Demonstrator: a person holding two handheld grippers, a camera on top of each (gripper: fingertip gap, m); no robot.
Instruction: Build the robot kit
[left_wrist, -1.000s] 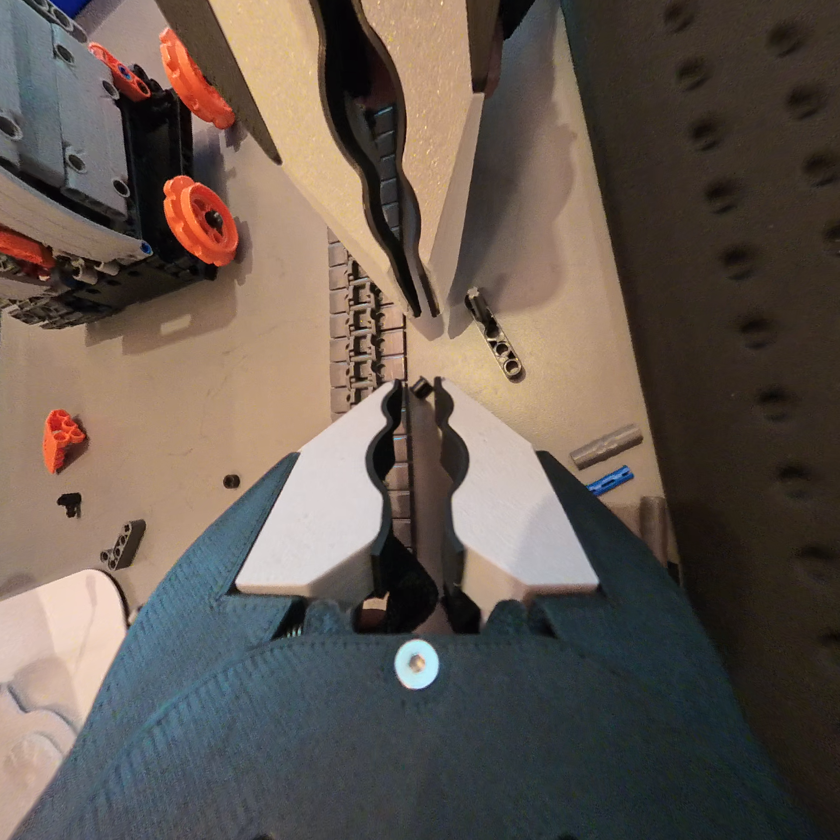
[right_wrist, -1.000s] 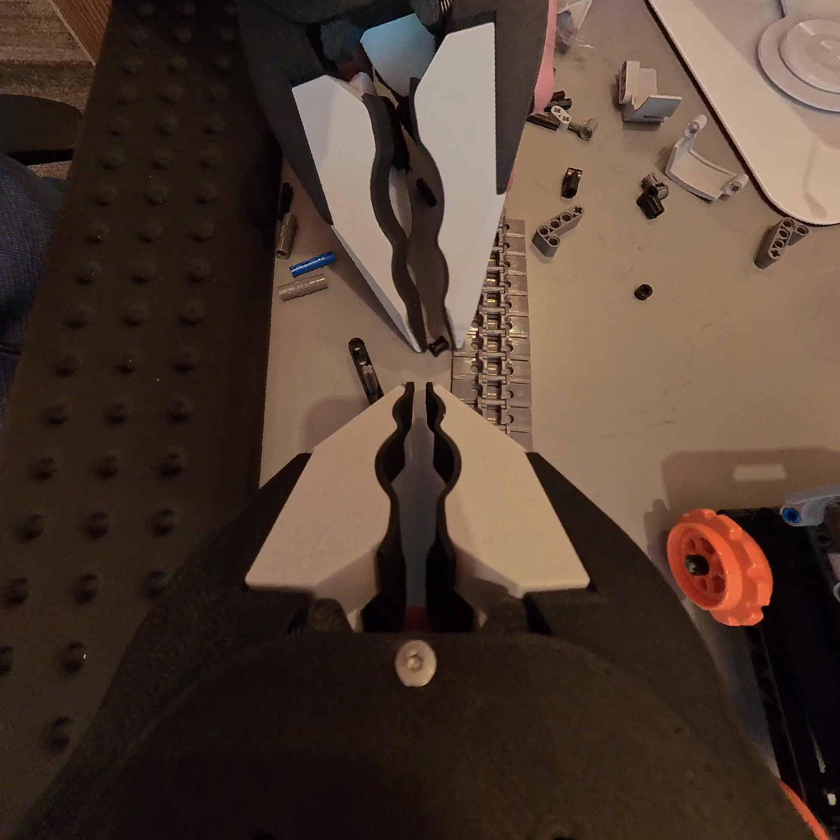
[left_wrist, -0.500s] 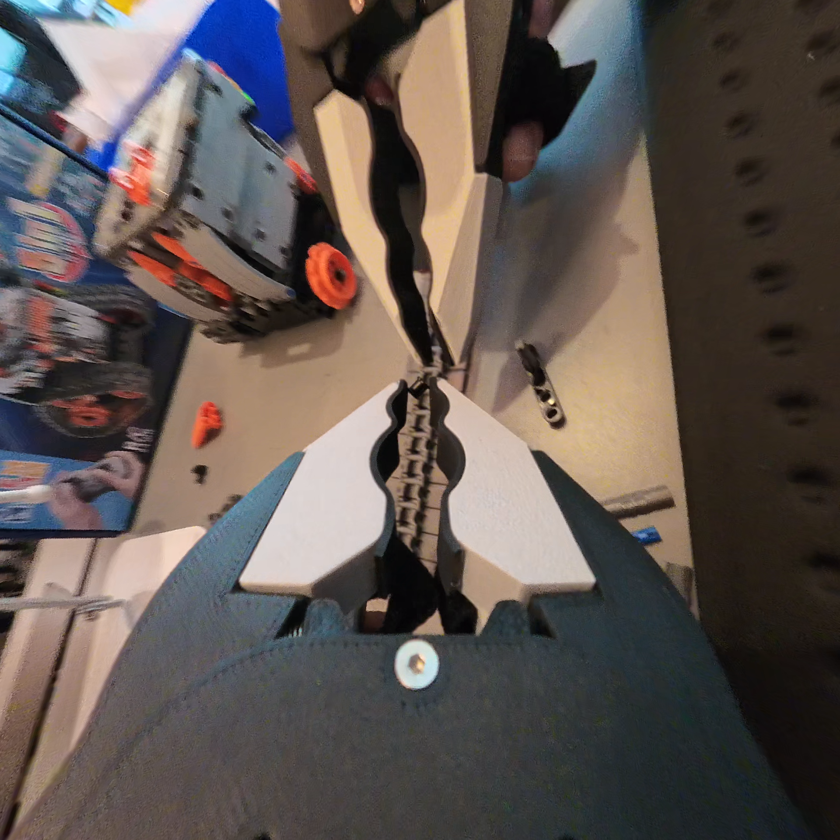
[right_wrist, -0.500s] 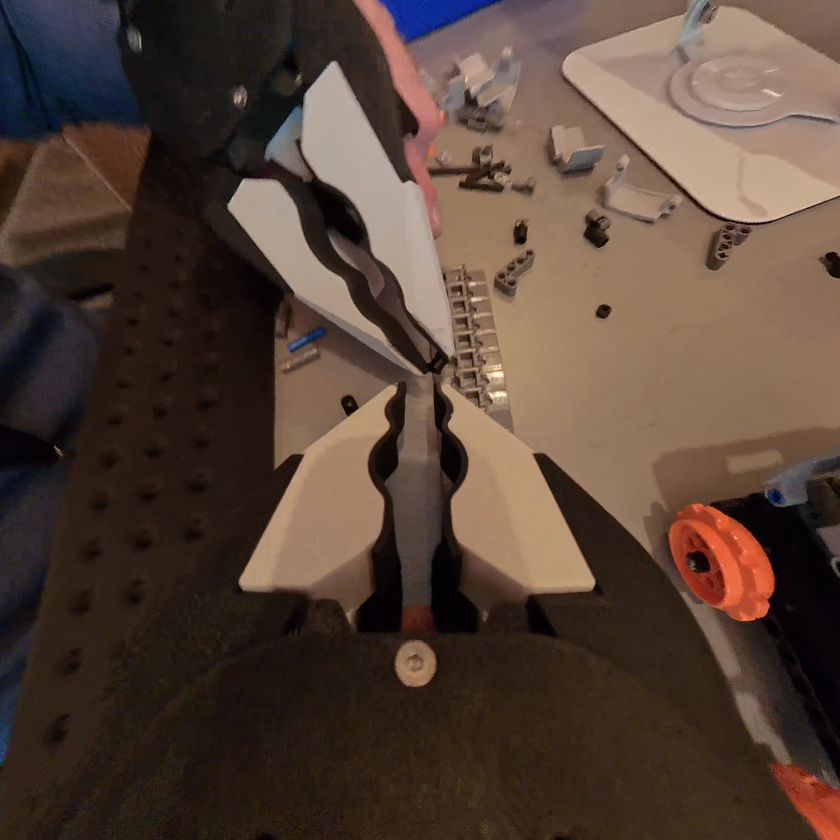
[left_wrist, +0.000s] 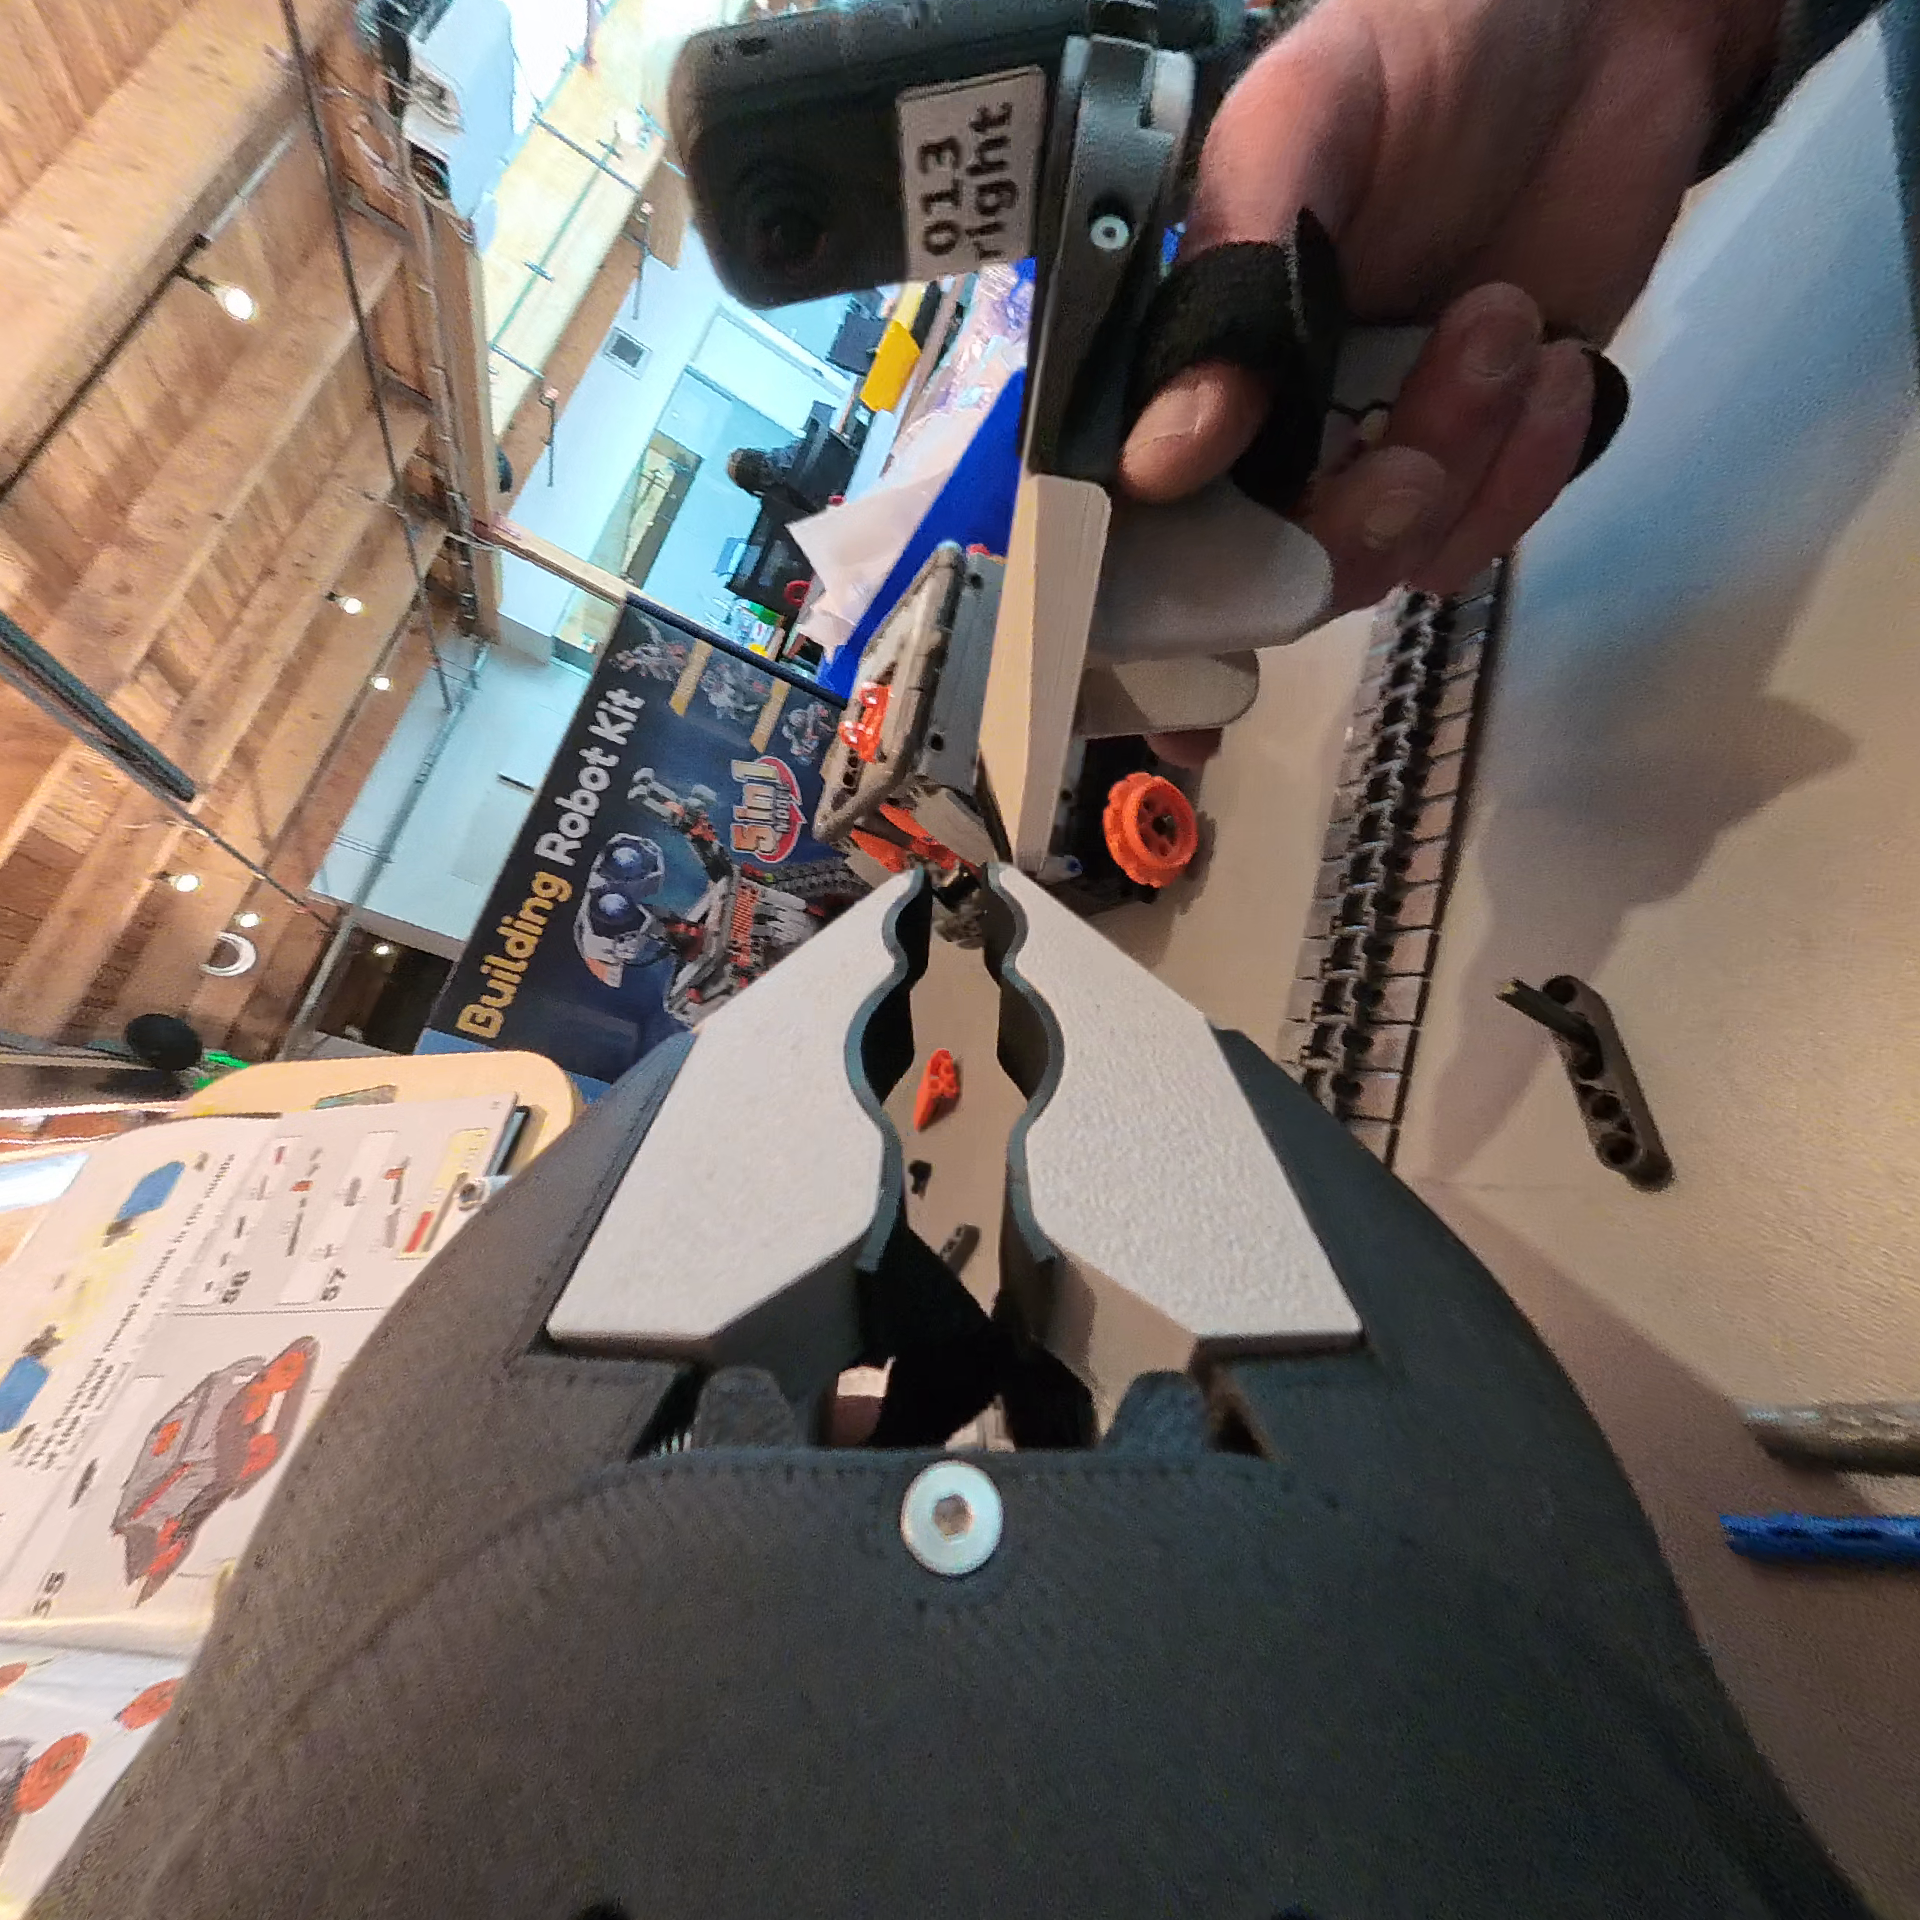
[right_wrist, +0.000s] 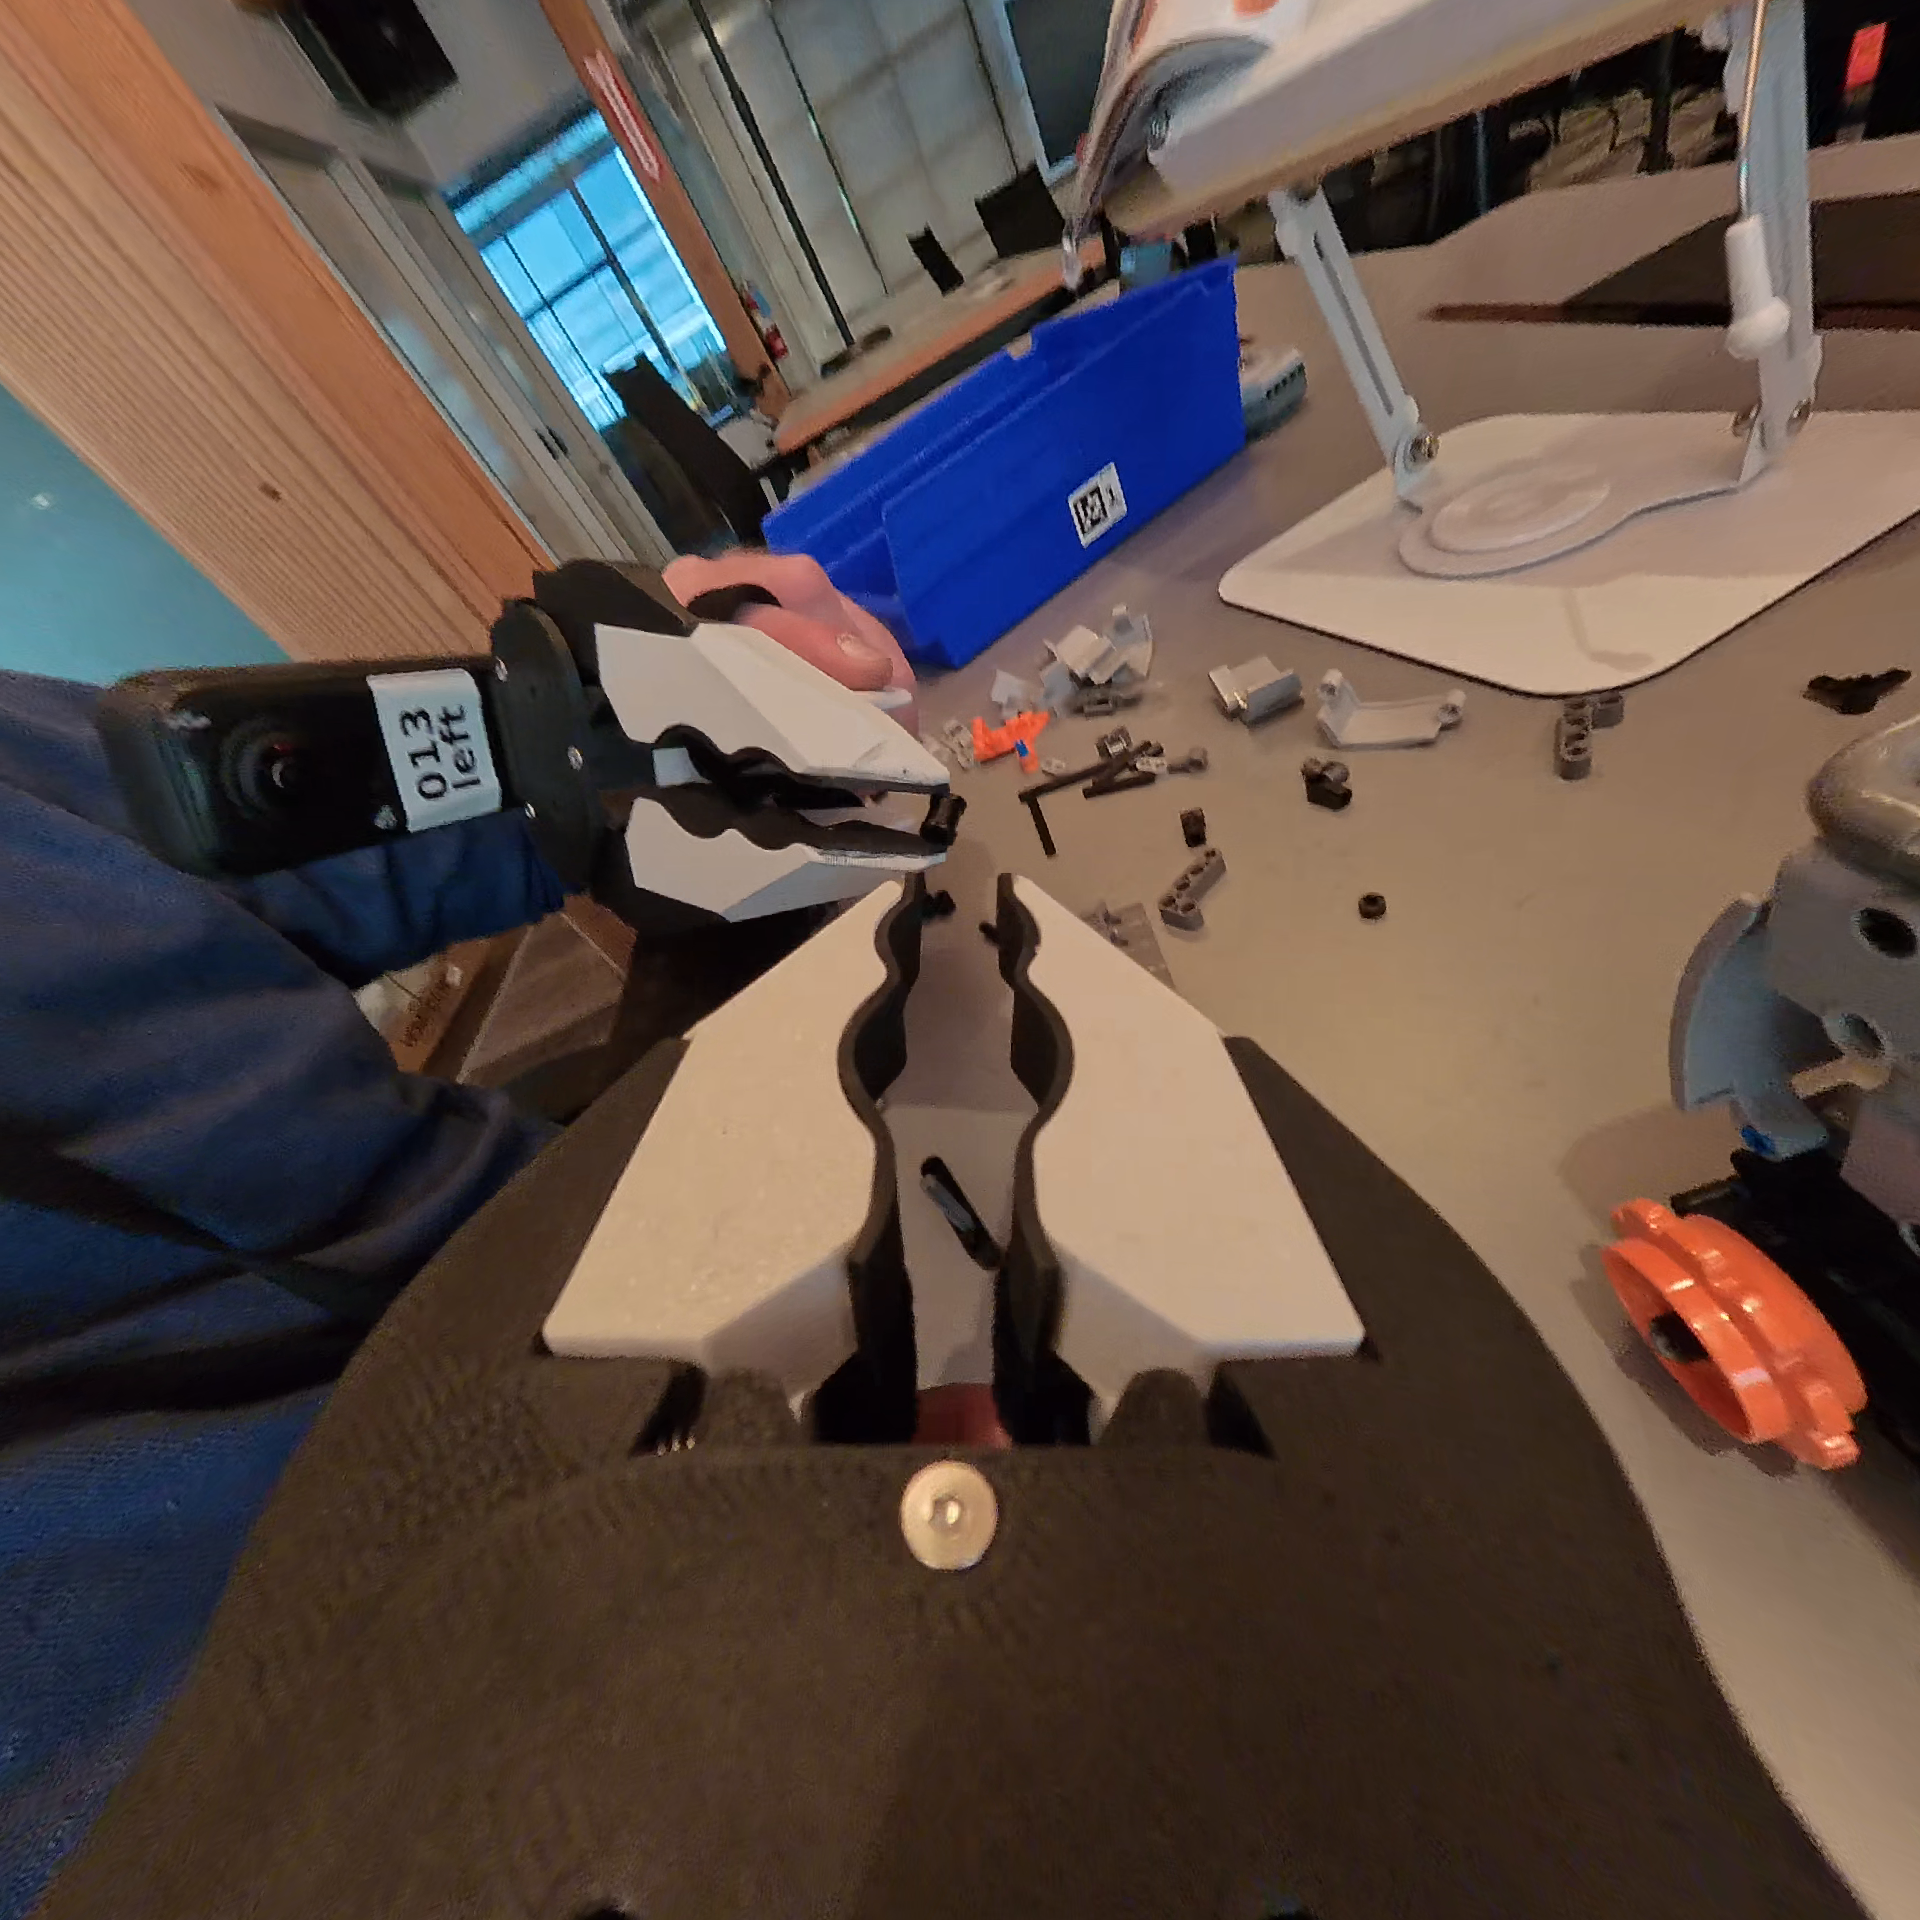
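Well, starting at the far left of my right wrist view, a blue sleeve (right_wrist: 208, 1039) leads to my left gripper (right_wrist: 932, 821), which lies level above the grey table (right_wrist: 1455, 1039). Its fingers are pinched on a small black piece (right_wrist: 942, 816), held right at the tips and clear of the tabletop. Just beside and below it is my right gripper (right_wrist: 958, 894); its jaws stand apart with nothing between them, and a black pin (right_wrist: 961, 1210) on the table shows through the gap.

Further right, loose parts are scattered over the table: a heap of grey pieces (right_wrist: 1091, 660), a grey bent beam (right_wrist: 1193, 888) and a black ring (right_wrist: 1372, 906). Behind them sits a blue bin (right_wrist: 1039, 488), then the white base of a stand (right_wrist: 1558, 582). At the right edge is a grey model vehicle (right_wrist: 1818, 987) with an orange wheel (right_wrist: 1730, 1340) near my right gripper.

From my left wrist view, an instruction booklet (left_wrist: 208, 1299) is at the left and a printed kit box (left_wrist: 644, 883) stands past it. A small orange piece (left_wrist: 935, 1086) shows between my left fingers, lying on the table. A hand (left_wrist: 1455, 260) grips the right gripper above. To the right a grey track chain (left_wrist: 1382, 862) lies flat, then a dark beam (left_wrist: 1600, 1081), a grey pin (left_wrist: 1839, 1421) and a blue pin (left_wrist: 1818, 1536).
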